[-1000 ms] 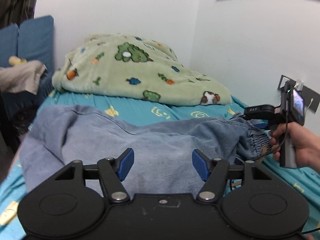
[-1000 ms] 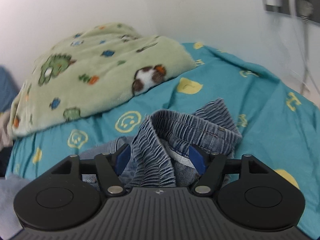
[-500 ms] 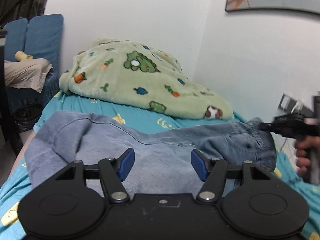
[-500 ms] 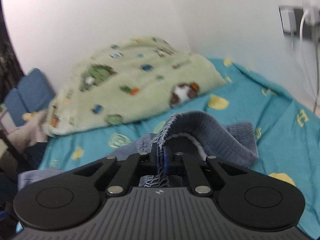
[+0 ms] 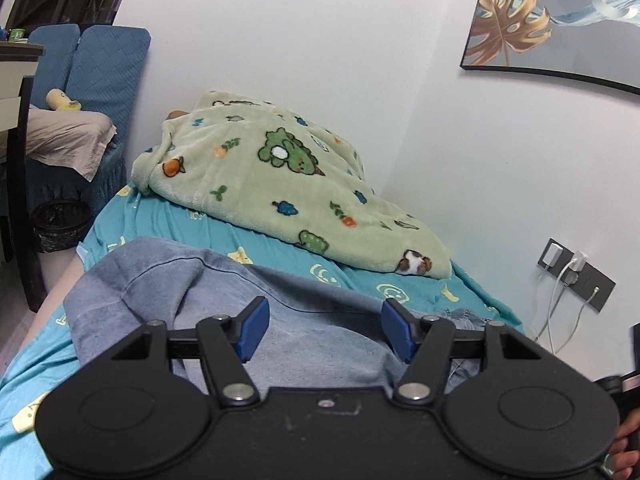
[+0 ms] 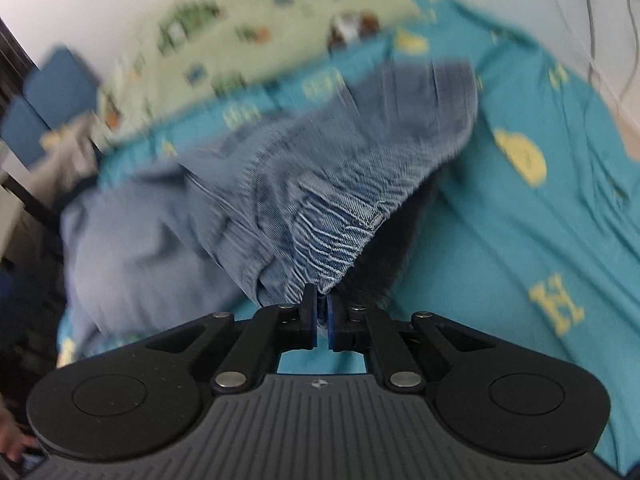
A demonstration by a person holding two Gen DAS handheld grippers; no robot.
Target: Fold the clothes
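Blue denim pants (image 5: pixel 208 300) lie spread across the bed's teal sheet (image 5: pixel 168 220). My left gripper (image 5: pixel 324 330) is open and empty, held just above the middle of the pants. My right gripper (image 6: pixel 320 316) is shut on the elastic waistband of the pants (image 6: pixel 340 236) and holds that end lifted above the sheet (image 6: pixel 520 216); this view is blurred by motion. The rest of the pants trails away to the left.
A green cartoon-print blanket (image 5: pixel 272 184) is heaped at the head of the bed against the white wall. A wall socket with plugged cables (image 5: pixel 572 272) is at the right. A blue chair with a beige cloth (image 5: pixel 80 100) and a bin (image 5: pixel 60 220) stand left of the bed.
My right gripper closed on the waistband, then lifted and pulled it back toward me. My left gripper stayed open and tilted upward over the pants.
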